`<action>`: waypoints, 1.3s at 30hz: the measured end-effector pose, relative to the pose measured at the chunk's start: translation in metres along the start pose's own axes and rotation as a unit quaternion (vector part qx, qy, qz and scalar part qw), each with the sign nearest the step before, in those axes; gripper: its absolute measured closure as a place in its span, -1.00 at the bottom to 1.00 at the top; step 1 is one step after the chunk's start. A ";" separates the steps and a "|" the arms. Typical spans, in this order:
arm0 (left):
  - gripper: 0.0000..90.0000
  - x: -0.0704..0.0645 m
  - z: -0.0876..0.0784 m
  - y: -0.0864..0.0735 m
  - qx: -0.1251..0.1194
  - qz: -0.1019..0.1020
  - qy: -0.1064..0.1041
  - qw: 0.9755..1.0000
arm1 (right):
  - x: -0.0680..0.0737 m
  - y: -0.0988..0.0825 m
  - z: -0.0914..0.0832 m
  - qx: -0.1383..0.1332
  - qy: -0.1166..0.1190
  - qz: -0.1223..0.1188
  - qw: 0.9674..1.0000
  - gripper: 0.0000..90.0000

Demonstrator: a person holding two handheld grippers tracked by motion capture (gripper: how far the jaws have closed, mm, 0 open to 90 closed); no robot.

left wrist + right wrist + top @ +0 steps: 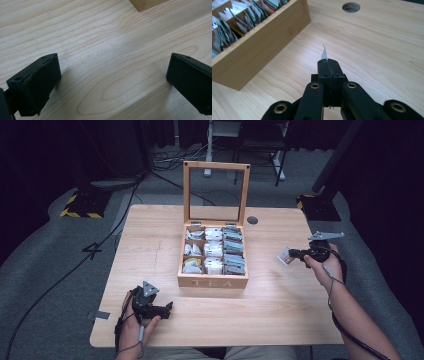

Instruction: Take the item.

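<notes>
on the bench [280,305]: we see a wooden tea box [212,281] standing mid-bench, its glass lid upright, its compartments full of sachets.
step in hand: we judge that a tea sachet [285,256] is out of the box and held in the air to the right of it; whether it is meant for the bench or for another compartment we cannot tell.
next move: we think it calls for a steady carry to wherever the sachet goes, keeping the thin packet from slipping or bending, and parting the jaws only once it rests on something.
right arm: forearm comes in from the lower right, hand raised above the bench, right gripper [295,254] pointing left towards the box.
left arm: hand rests low at the near left edge, left gripper [167,309] pointing right, apart from the box.
right jaws: closed on the sachet, whose edge sticks out past the tips [324,53].
left jaws: spread wide over bare wood, holding nothing.
</notes>
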State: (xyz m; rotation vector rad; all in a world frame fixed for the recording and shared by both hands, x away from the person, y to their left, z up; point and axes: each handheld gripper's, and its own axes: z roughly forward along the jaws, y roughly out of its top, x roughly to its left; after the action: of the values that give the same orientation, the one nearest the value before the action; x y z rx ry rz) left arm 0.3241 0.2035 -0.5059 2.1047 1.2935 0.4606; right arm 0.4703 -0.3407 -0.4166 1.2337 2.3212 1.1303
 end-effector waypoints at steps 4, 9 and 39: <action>-1.00 0.000 0.000 0.000 0.000 0.000 0.000 1.000 | -0.001 -0.003 0.002 0.006 -0.002 0.004 1.000 1.00; -1.00 0.000 0.000 0.000 0.000 0.000 0.000 1.000 | -0.003 -0.008 0.007 0.020 -0.001 0.012 1.000 1.00; -1.00 0.000 0.000 0.000 -0.001 -0.001 0.000 1.000 | -0.025 -0.026 0.020 0.029 -0.047 0.044 0.997 0.02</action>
State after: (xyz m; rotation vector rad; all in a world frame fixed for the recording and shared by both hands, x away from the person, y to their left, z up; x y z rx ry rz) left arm 0.3244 0.2032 -0.5060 2.1023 1.2946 0.4594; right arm 0.4815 -0.3594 -0.4515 1.3912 2.2646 1.0143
